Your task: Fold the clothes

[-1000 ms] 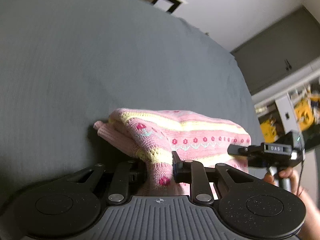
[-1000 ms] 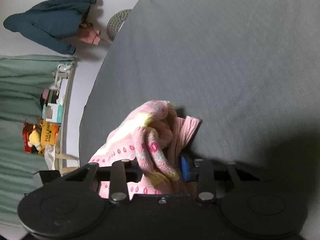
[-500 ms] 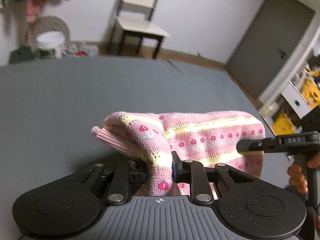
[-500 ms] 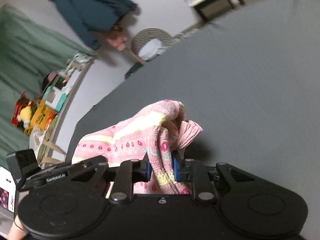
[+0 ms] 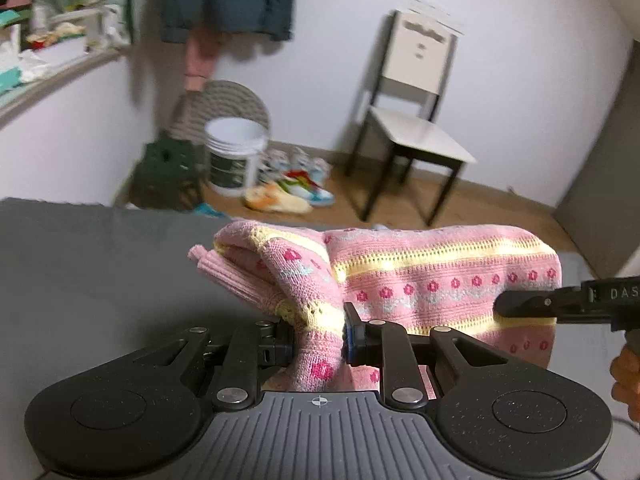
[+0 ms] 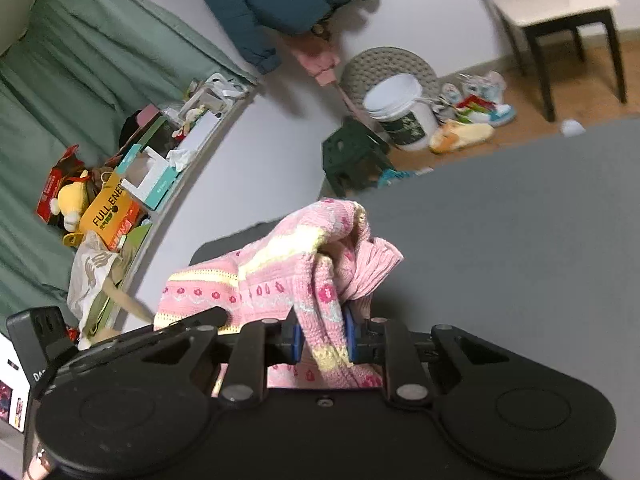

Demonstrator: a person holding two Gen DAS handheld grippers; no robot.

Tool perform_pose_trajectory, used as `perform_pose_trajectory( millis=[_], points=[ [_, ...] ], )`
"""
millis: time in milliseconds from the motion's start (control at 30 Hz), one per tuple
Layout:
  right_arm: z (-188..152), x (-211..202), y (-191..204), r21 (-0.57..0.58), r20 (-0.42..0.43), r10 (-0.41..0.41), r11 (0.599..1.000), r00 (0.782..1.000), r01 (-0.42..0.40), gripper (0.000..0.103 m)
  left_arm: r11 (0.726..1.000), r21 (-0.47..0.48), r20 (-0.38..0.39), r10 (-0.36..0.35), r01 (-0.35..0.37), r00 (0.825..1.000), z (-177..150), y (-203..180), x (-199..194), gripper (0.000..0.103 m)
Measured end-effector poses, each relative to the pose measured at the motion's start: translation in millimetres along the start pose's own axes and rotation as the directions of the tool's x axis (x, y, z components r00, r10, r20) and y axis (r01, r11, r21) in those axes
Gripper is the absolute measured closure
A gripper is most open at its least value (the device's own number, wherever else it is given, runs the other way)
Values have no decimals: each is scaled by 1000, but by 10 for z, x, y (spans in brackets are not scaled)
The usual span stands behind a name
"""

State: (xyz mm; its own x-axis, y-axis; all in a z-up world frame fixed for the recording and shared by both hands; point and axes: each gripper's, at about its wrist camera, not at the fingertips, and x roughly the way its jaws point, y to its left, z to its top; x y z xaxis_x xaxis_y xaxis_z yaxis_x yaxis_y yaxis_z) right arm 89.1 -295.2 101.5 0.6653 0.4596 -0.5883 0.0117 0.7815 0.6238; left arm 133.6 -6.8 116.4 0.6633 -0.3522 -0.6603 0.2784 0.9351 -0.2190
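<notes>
My left wrist camera sits low behind its fingers, close on the pink knit sweater [image 5: 420, 280], facing the far wall and chair [image 5: 416, 120]. My right wrist camera is tilted, facing the same wall. Both share the white bucket [image 6: 400, 112], sweater and grey bed surface [image 6: 520, 220].

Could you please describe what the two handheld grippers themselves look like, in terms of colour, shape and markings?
Both are matte black plastic. The left gripper has a ribbed grey-black body with a small crosshair mark, two round lobes, silver pivot bolts and blue-edged pads. The right gripper looks the same, with blue pads; white "DAS" lettering shows on its side in the left wrist view.
</notes>
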Motion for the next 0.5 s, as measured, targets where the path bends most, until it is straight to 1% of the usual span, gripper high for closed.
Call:
perform_pose_trajectory(
  millis=[67, 133, 200, 233, 300, 333, 433, 467, 500],
  points=[
    [124, 276, 41, 3, -17, -6, 1000, 1000, 6, 83, 999, -30, 0, 29, -29, 1000, 76, 233, 145, 81],
    [136, 520, -5, 22, -44, -11, 1000, 999, 12, 83, 998, -34, -9, 59, -60, 998, 81, 432, 309, 81],
    [132, 816, -57, 48, -66, -15, 999, 998, 18, 88, 993, -48, -25, 106, -107, 994, 1, 611, 485, 81],
    [112, 936, -88, 52, -69, -16, 998, 997, 19, 93, 991, -62, -35, 120, -122, 992, -41, 690, 556, 81],
    [72, 1152, -136, 77, -91, -10, 997, 996, 17, 93, 985, -76, -57, 151, -155, 987, -146, 805, 713, 81],
    [41, 1239, -155, 77, -102, -25, 996, 994, 33, 93, 982, -73, -69, 169, -173, 983, -211, 840, 803, 81],
    [-24, 1378, -141, 19, -110, -88, 996, 990, 91, 93, 974, -94, -86, 200, -208, 976, -359, 973, 940, 80],
    [-39, 1384, -157, 12, -107, -104, 994, 989, 106, 92, 971, -104, -90, 204, -213, 975, -405, 1034, 973, 77],
    [-51, 1391, -173, 7, -106, -117, 993, 987, 118, 88, 970, -109, -93, 207, -216, 974, -459, 1076, 988, 72]
  ],
)
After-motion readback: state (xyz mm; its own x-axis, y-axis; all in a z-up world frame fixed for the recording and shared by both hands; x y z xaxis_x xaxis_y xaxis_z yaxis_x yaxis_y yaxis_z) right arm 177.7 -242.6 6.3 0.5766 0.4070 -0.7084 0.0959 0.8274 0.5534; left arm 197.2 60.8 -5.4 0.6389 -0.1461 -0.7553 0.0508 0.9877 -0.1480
